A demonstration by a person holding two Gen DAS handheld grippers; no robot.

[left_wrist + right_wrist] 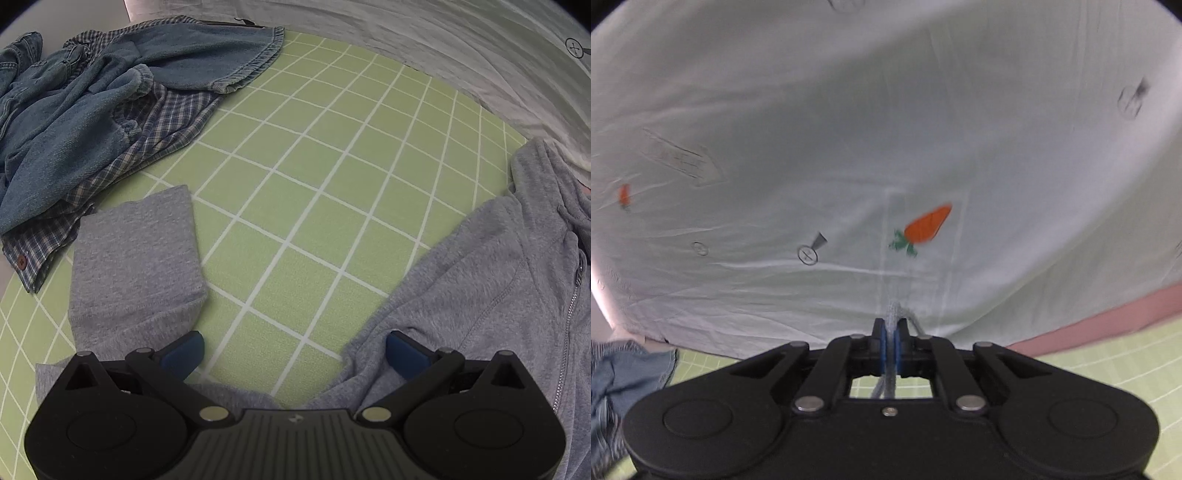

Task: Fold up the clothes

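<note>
A grey zip hoodie (491, 280) lies on the green grid mat (314, 177), its body at the right and one sleeve (136, 254) at the left. My left gripper (294, 352) is open and empty, low over the mat between sleeve and body, blue pads on each side. My right gripper (891, 345) is shut on a pinched fold of the grey hoodie fabric (894, 314), held up above the mat and facing a white sheet.
A pile of denim clothes (74, 103) and a blue plaid shirt (155, 129) lies at the mat's far left; the denim also shows in the right wrist view (624, 376). A white sheet with carrot prints (927, 225) hangs behind the mat.
</note>
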